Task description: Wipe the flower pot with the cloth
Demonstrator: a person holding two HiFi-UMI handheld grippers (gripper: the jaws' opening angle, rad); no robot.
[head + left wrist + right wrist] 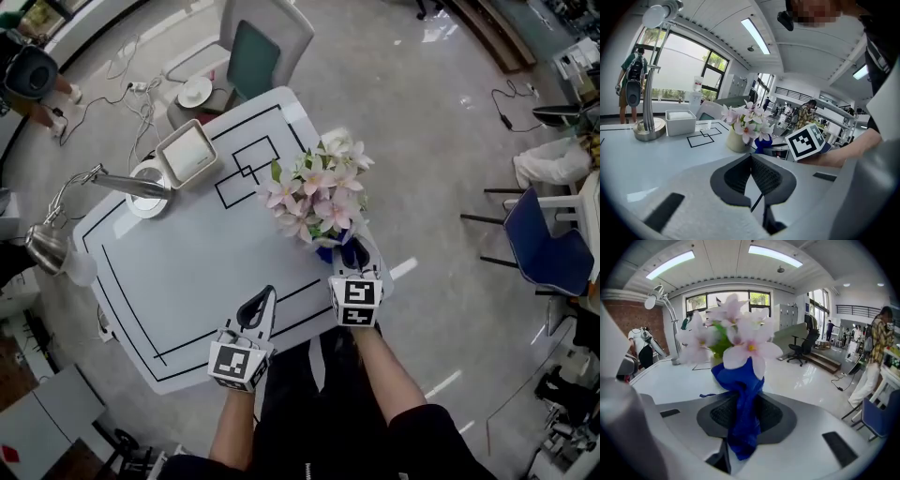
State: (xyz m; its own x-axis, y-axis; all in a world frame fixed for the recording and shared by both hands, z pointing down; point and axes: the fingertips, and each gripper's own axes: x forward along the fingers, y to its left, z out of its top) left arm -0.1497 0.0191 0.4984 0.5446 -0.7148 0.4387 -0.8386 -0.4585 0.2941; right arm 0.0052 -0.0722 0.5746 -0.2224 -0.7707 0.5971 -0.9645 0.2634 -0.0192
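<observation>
R gripper (354, 255) clamped on blue cloth (740, 394), just beside flower pot (736, 140) at table's (178, 281) 3 o'clock edge. L gripper (259, 307) jaws together, empty. Judgement: press cloth flat on pot wall and sweep round, under the blooms; pot may tip.

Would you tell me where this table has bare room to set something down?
Bare: the wide middle of the table, between lamp base, flower pot and left gripper. Crowded: beside the white tray, and at the pot, where the right gripper holds the cloth.
</observation>
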